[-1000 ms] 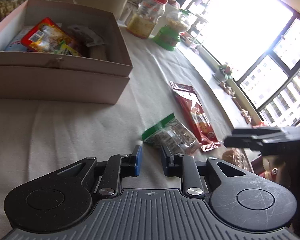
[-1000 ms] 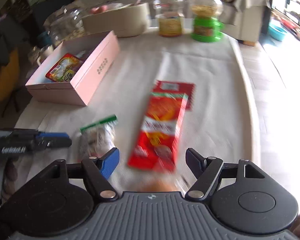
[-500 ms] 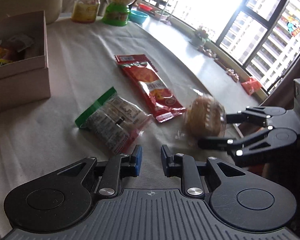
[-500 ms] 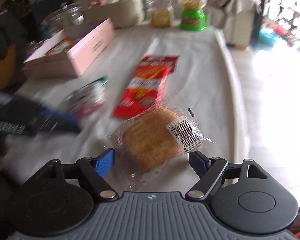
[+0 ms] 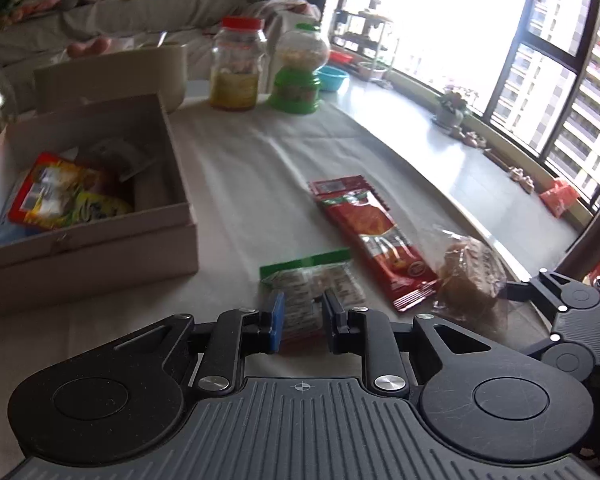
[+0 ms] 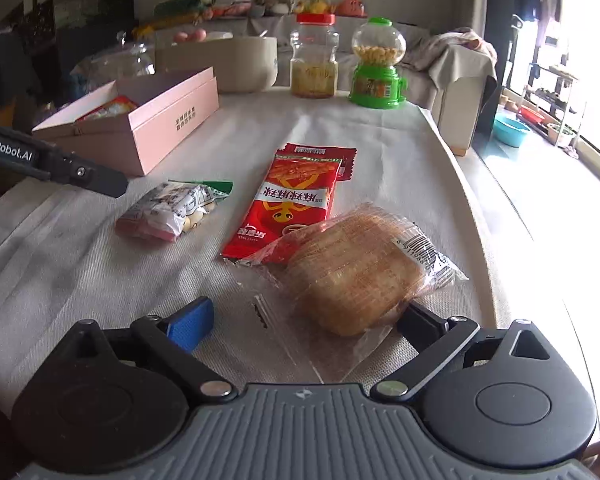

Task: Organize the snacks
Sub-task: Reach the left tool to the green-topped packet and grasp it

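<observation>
— Between the right tongs (image 6: 304,322), what lies there?
— One wrapped bread bun (image 6: 356,268) in clear film, flat on the table (image 6: 380,140). The fingers are spread wide, the blue pad (image 6: 192,326) well off to its left, the black finger (image 6: 422,326) touching the wrapper's near right edge. Released, gripping nothing.

— And the left tongs (image 5: 302,322)?
— Nearly closed, a narrow gap between the pads, hanging over the near end of the green-topped nut packet (image 5: 314,288). I cannot tell whether they touch it; nothing is pinched.

— Count the loose snacks.
— Three on the cloth: the bun, one long red packet (image 6: 290,204), one nut packet. A smaller red sachet's end (image 6: 346,160) pokes out from under the red packet's far end.

— Which way do they run?
— The red packet's long axis runs away from the right camera, leaning slightly right, its near end tucked under the bun's wrapper. The nut packet lies just left of it, green end pointing right and away. The bun's barcode end points right.

— Further out?
— One pink box (image 6: 152,120), lid off, far left, holding several packets (image 5: 60,196). Behind it one beige tub (image 6: 228,62), one red-capped jar (image 6: 314,56) and one green candy dispenser (image 6: 378,66).
</observation>
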Action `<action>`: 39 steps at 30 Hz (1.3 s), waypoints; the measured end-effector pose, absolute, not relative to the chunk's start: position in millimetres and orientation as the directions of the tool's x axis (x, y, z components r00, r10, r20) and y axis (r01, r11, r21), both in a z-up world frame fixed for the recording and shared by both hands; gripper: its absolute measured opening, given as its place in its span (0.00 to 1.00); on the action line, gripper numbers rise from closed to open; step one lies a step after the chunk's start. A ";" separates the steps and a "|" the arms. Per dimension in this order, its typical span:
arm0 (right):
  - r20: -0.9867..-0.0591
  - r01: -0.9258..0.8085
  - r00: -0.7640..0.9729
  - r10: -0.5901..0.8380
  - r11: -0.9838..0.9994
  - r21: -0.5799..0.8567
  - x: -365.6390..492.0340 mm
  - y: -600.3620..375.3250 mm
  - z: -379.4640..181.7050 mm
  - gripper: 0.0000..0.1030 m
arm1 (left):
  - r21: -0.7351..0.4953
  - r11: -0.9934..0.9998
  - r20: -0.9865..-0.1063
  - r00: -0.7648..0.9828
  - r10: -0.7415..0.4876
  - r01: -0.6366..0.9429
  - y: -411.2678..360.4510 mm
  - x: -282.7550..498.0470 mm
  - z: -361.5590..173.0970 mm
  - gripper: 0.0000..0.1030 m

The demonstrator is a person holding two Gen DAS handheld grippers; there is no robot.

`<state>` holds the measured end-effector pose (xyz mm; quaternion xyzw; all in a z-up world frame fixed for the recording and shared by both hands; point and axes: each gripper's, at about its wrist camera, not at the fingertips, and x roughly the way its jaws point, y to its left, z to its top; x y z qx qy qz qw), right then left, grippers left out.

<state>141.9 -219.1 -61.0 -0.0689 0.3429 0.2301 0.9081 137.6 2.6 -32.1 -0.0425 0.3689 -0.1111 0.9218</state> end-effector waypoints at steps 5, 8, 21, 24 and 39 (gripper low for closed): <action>-0.643 -0.453 0.669 0.373 0.891 0.045 141.9 -223.6 -62.2 0.97 | -0.076 0.967 -0.687 0.690 -0.229 0.245 -33.6 154.2 -37.5 0.24; -0.633 -0.445 0.680 0.371 0.894 0.045 139.3 -225.8 -63.3 0.97 | -0.009 0.962 -0.695 0.690 -0.202 0.273 -47.2 154.6 -45.5 0.25; -0.619 -0.427 0.697 0.362 0.903 0.047 136.3 -226.9 -65.0 0.97 | -0.002 0.978 -0.695 0.703 -0.152 0.210 -5.0 134.2 -47.3 0.28; -0.618 -0.425 0.699 0.359 0.904 0.044 135.6 -226.9 -65.2 0.97 | -0.004 0.964 -0.732 0.656 -0.183 0.265 -1.9 116.9 -46.2 0.28; -0.619 -0.426 0.698 0.359 0.904 0.043 136.4 -226.5 -65.4 0.97 | -0.194 0.914 -0.776 0.514 -0.365 0.355 -9.8 120.4 -56.9 0.52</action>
